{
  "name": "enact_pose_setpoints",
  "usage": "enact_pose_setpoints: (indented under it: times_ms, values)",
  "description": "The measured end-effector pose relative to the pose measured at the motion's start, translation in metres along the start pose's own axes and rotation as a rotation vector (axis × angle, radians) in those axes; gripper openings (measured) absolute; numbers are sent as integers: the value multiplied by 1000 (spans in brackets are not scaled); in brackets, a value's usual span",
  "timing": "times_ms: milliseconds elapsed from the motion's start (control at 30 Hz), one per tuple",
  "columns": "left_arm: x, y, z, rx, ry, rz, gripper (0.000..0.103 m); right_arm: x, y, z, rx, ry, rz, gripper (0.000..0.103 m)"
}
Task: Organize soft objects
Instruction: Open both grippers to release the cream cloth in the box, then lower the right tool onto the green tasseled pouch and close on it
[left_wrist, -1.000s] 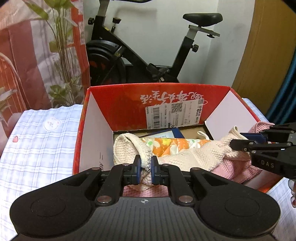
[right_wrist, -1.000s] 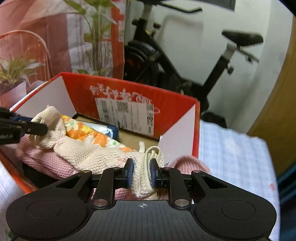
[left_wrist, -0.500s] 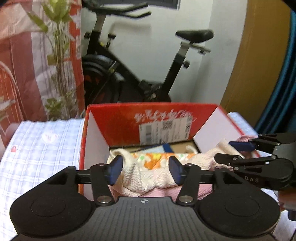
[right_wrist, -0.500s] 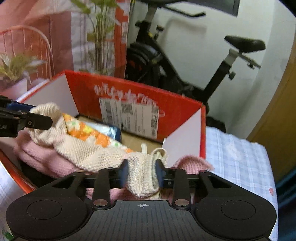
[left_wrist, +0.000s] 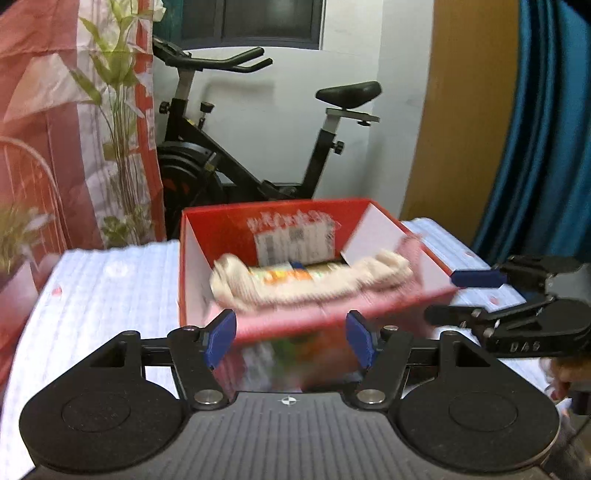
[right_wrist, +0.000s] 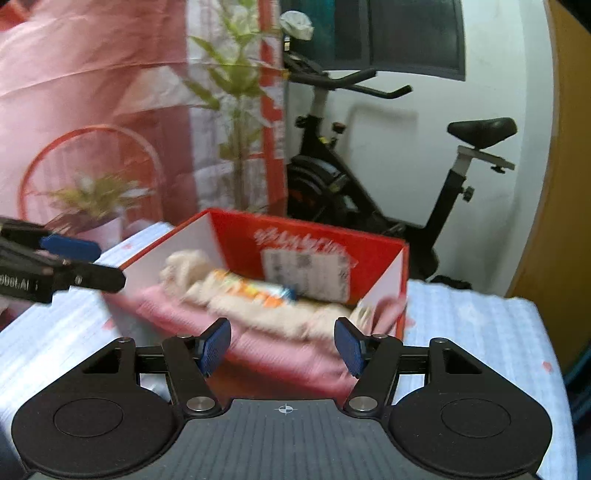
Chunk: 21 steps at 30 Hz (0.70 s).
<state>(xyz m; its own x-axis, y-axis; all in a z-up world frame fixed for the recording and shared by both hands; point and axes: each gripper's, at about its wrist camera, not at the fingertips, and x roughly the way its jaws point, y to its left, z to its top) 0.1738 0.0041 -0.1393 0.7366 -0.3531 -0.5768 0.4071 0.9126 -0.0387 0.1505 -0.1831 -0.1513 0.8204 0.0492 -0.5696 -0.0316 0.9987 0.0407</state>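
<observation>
cream knitted cloth (left_wrist: 314, 282) lies atop a pink knit (right_wrist: 280, 341) in the red cardboard box (left_wrist: 192, 254), both the left gripper (left_wrist: 291, 341) and right gripper (right_wrist: 282, 345) opening empty near it; heaped high, the overhanging pink edge could slide out.

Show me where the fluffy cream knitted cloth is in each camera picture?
Left wrist view: the cream knitted cloth lies across the middle of the picture, on pink fabric in the red box.
Right wrist view: the cloth lies in the middle, running down to the right, inside the box.
Shared landmark: the white label on the box's back wall.
</observation>
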Motion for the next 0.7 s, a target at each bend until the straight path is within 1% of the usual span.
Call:
enact_pose_setpoints:
  times_ms: [100, 167, 267, 333, 367, 467, 567, 700]
  values:
    - [-16, -9, -30, -24, 27, -20, 68, -21, 11, -29, -20, 29, 31, 59]
    - [-22, -13, -49, -48, 52, -33, 68, -31, 19, -50, -30, 64, 46, 59]
    - [-28, -14, -72, -83, 81, -40, 68, -46, 26, -76, -42, 112, 66, 59]
    - [-30, -15, -84, -106, 93, -37, 68, -56, 31, -90, -43, 127, 82, 59]
    - [-30, -15, -90, -120, 99, -35, 68, -61, 34, -98, -42, 133, 92, 61]
    - [-31, -15, -104, -157, 116, -34, 68, -71, 43, -112, -31, 146, 125, 68]
    - [-29, -15, -114, -181, 132, -30, 68, -75, 53, -122, -43, 171, 156, 69]
    - [-27, -12, -123, -204, 155, -25, 68, -63, 62, -133, -55, 239, 187, 69]
